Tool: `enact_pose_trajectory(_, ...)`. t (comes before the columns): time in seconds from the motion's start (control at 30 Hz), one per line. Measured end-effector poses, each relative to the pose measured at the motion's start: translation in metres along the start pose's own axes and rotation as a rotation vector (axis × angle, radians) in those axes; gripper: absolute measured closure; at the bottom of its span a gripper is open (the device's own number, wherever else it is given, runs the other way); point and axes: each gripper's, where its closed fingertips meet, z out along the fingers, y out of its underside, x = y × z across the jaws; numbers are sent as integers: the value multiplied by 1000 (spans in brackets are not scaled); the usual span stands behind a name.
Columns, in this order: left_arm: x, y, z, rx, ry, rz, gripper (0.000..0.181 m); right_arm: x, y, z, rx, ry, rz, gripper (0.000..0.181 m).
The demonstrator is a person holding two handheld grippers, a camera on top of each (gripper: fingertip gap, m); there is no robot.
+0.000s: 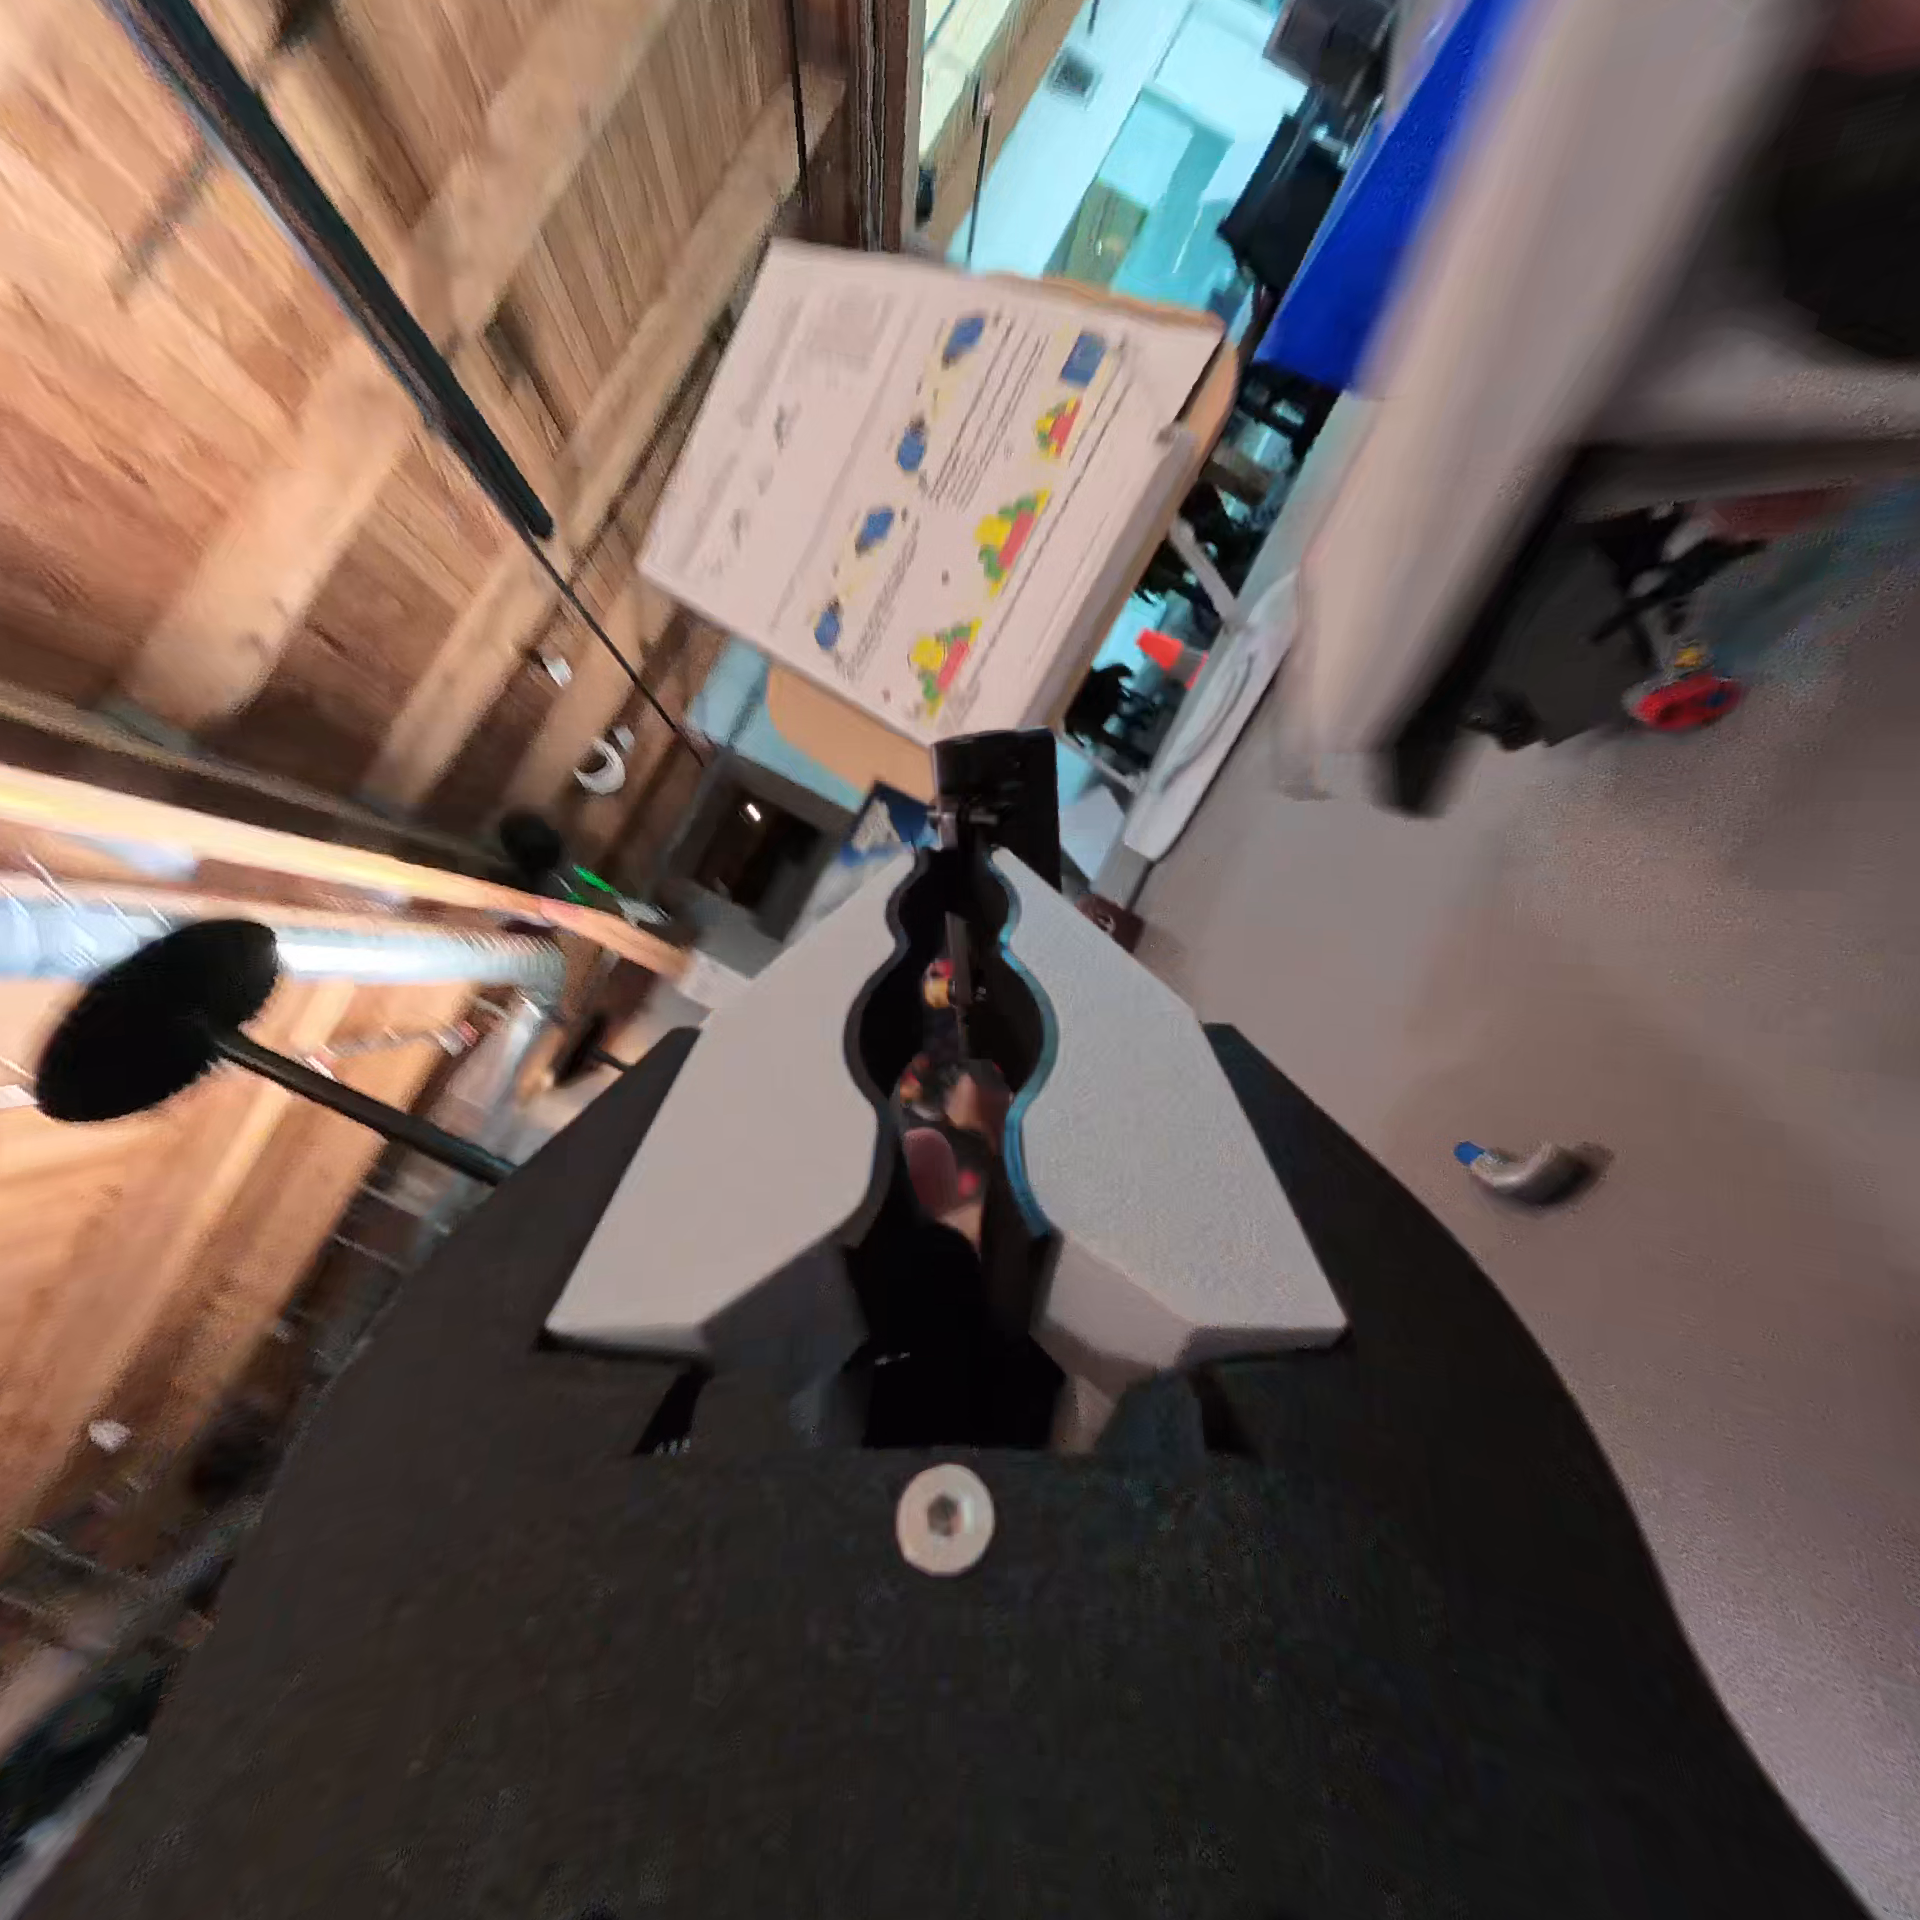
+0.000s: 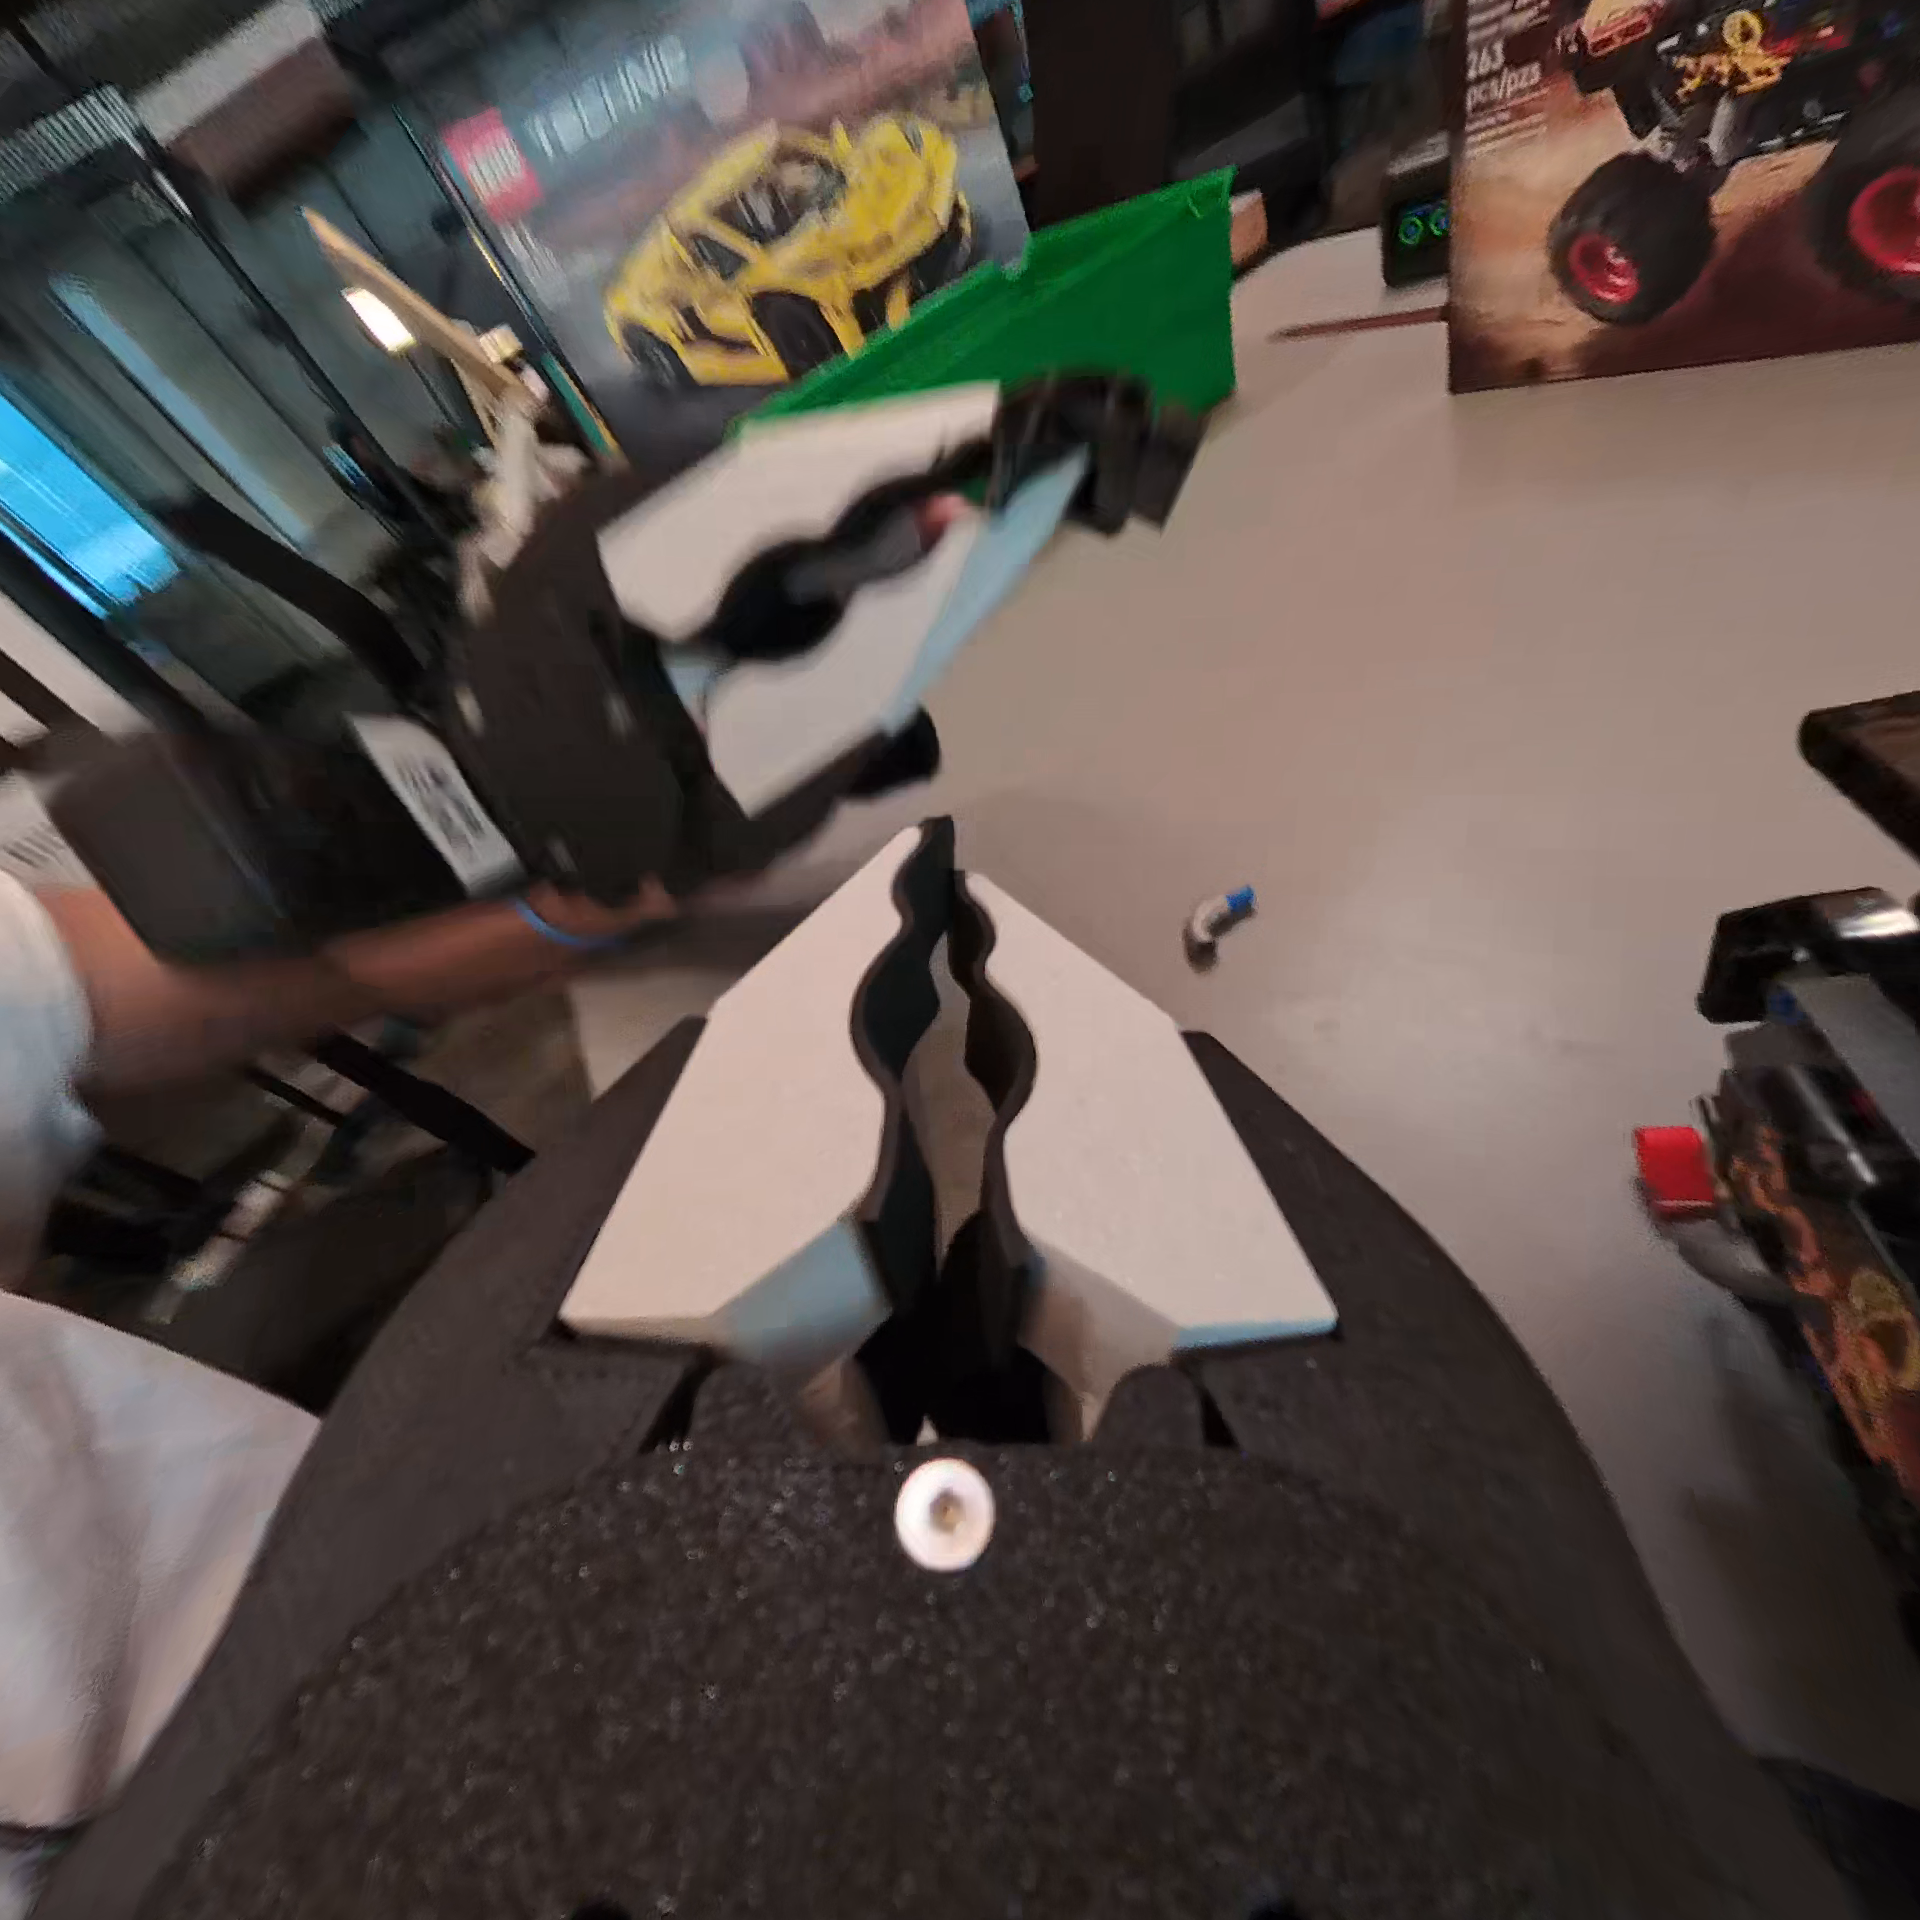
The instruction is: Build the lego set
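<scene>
While a small black plastic part is pinched at the tips of the left gripper, the right gripper is held nearly closed and empty; a gray-and-blue connector piece, judged light, rigid, mid-body graspable, lies ahead-right.

Your left gripper is up off the worktop, pinching a small dark piece at its tips, out ahead and to the left of your right gripper. A little bent connector lies on the worktop just right of your right gripper's tips. Two boxes stand along the far edge, one far-left and one far-right, with a flat baseplate leaning between them. A partly built model sits at the right edge.
</scene>
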Motion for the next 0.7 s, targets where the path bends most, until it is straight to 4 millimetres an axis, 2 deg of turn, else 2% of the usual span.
enact_pose_trajectory(0.03, -3, 5, 1, -9, 26, -60, 178, 2, 8, 2, -31, 28, -56, 181)
enact_pose_trajectory(0.1, 10, 1, 0, 11, 124, -155, 177, 7, 10, 3, -44, 103, -146, 178)
enact_pose_trajectory(0.17, 21, -8, 1, 42, 215, -267, 177, 18, -2, 0, -2, 230, -331, 173)
enact_pose_trajectory(0.27, 37, 3, 7, -30, 377, -496, 176, 28, -29, -15, 121, 469, -670, 165)
enact_pose_trajectory(0.33, 52, 4, 4, -36, 529, -635, 177, 32, -26, -22, 18, 610, -854, 162)
enact_pose_trajectory(0.4, 70, 3, -2, -65, 679, -724, 177, 34, -19, -16, -107, 661, -1057, 150)
enact_pose_trajectory(0.47, 78, 2, -5, -77, 742, -744, 177, 42, -19, -12, -166, 731, -1216, 152)
enact_pose_trajectory(0.5, 81, 0, -7, -72, 769, -739, 177, 46, -17, -9, -186, 731, -1219, 152)
enact_pose_trajectory(0.6, 84, -7, -15, -32, 810, -692, 178, 49, -4, 3, -206, 628, -1084, 155)
enact_pose_trajectory(0.7, 83, -8, -19, -10, 834, -648, 177, 46, -3, 3, -182, 584, -1000, 160)
